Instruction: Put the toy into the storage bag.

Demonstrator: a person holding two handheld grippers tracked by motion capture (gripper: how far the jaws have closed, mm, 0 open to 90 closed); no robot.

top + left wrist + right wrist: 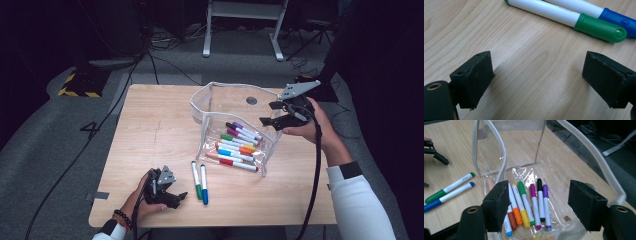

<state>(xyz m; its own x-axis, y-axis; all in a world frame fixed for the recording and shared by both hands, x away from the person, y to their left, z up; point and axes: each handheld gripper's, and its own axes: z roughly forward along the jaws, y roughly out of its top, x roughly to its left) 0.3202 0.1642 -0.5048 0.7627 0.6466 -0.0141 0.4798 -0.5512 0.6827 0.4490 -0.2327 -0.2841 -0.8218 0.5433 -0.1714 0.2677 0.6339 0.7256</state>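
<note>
On the wooden table [150, 150], most markers already lie in the clear pouch [210, 107]; the right gripper [274, 113], wide open and empty, hovers at its rim. A green marker [196, 179] and blue marker [203, 183] remain outside beside the open, empty left gripper [172, 192].

Left black two-jaw gripper [172, 195]: held low at the near table edge, jaws apart, nothing between them. Right black two-jaw gripper [274, 114]: raised, white-sleeved forearm [357, 200] extended, jaws spread wide, empty.
</note>
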